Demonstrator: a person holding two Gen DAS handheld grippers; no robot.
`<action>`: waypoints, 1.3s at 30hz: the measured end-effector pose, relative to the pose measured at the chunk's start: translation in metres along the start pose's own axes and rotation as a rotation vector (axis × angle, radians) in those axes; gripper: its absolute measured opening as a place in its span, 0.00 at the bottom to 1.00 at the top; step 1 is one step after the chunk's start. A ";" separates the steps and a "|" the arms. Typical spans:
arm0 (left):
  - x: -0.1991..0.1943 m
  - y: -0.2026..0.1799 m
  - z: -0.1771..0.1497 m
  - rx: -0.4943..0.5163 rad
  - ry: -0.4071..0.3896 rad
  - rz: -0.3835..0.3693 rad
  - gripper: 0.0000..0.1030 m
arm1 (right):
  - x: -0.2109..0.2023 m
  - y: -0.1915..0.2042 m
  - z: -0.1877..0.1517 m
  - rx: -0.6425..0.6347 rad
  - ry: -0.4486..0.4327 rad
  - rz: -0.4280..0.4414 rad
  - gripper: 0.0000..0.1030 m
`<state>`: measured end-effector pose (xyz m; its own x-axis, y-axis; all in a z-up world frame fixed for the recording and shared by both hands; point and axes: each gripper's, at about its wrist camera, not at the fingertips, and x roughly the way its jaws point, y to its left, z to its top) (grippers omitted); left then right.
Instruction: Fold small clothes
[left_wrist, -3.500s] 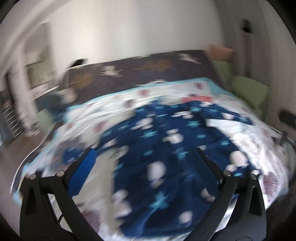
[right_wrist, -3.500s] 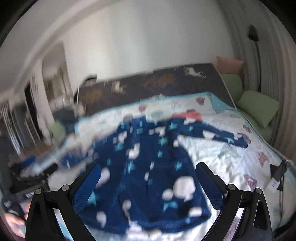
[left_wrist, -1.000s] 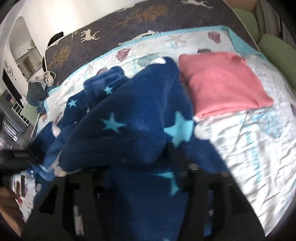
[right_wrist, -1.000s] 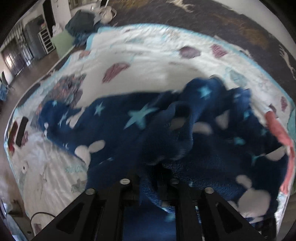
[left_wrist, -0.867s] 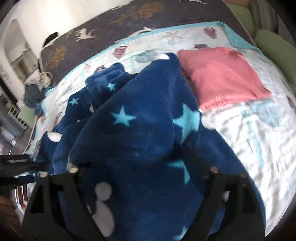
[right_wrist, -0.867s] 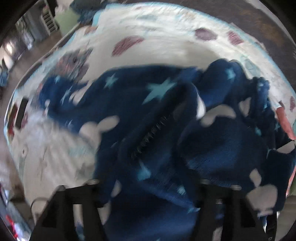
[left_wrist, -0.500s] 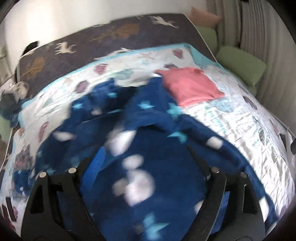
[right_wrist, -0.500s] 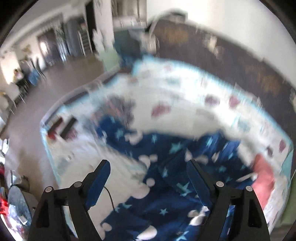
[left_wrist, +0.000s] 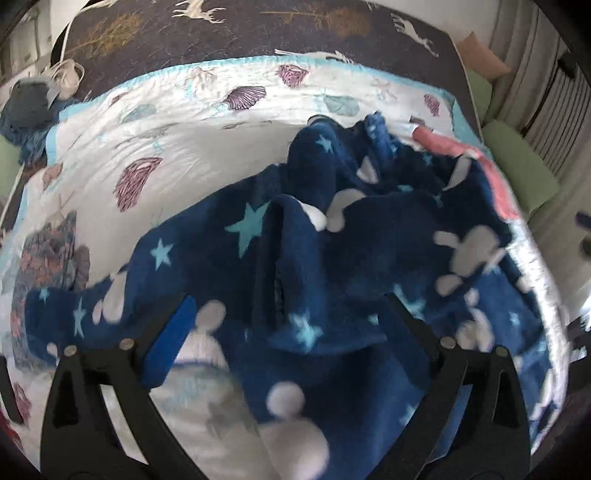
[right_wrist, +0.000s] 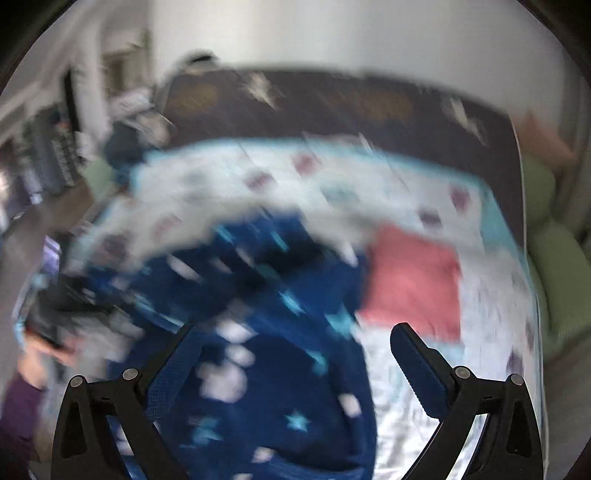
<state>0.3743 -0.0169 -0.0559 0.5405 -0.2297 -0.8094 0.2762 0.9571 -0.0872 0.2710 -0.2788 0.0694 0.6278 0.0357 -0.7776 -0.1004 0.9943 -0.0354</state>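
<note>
Showing only blur, right view apparently reveals pink cloth (right_wrist: 412, 280) flat.

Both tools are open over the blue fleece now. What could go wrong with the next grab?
1. The fleece lies bunched in overlapping layers, so the left tool may pinch several at once and lock in the crease.
2. Its far edge overlaps the pink garment; pulling could drag that folded piece out of shape.
3. The right tool view is motion-blurred, so aiming for an edge now is unreliable.
</note>
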 end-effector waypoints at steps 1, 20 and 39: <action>0.009 -0.005 0.002 0.024 0.000 0.012 0.96 | 0.011 -0.011 -0.008 0.002 0.024 -0.008 1.00; 0.046 0.018 0.013 -0.281 0.047 0.043 0.27 | 0.153 -0.024 -0.025 -0.024 -0.010 -0.228 0.53; 0.035 0.008 0.003 -0.258 0.000 0.041 0.17 | 0.112 -0.150 -0.075 0.307 0.050 -0.131 0.69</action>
<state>0.3976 -0.0174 -0.0829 0.5470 -0.1901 -0.8153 0.0426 0.9789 -0.1996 0.2981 -0.4310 -0.0594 0.5802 -0.0923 -0.8092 0.2207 0.9742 0.0471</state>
